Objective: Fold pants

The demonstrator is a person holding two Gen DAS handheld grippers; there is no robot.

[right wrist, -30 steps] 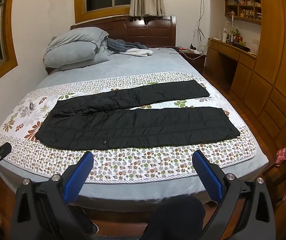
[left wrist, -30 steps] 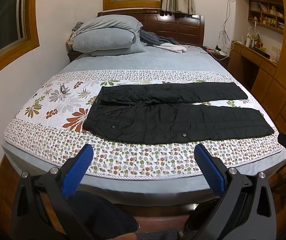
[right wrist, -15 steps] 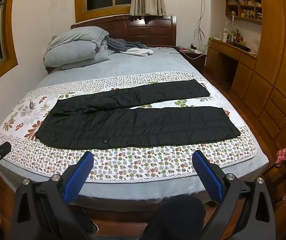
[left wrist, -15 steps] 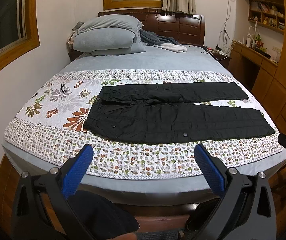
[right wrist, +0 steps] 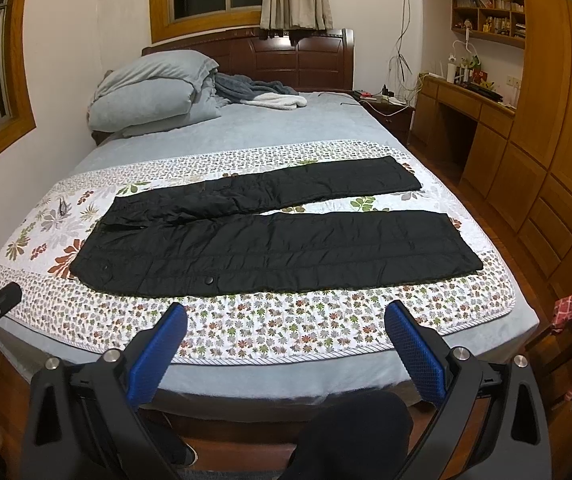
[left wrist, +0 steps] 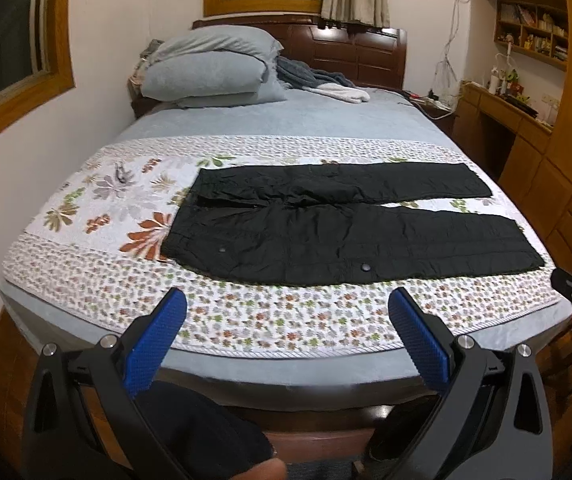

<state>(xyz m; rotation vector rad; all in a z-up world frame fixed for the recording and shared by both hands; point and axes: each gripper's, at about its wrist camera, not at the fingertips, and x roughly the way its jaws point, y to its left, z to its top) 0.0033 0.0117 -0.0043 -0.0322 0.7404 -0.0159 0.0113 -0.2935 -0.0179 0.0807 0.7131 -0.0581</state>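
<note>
Black quilted pants (left wrist: 338,232) lie flat and unfolded across the bed's floral quilt (left wrist: 98,216), waist to the left, legs spread rightward. Left gripper (left wrist: 286,316) and right gripper (right wrist: 286,320) hang released, empty, before the bed's near edge.

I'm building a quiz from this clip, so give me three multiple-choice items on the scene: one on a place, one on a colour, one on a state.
1. Where do the black quilted pants lie?
A. on the floral quilt
B. on the wooden desk
C. on the grey pillows

2. What colour are the gripper finger pads?
A. red
B. blue
C. green

3. How do the pants lie?
A. folded in half
B. rolled up
C. spread flat, legs apart

Answers:
1 A, they rest on the white floral quilt across the bed.
2 B, blue textured pads show on the left gripper and right gripper, both open and empty.
3 C, quilt shows between the two legs.
</note>
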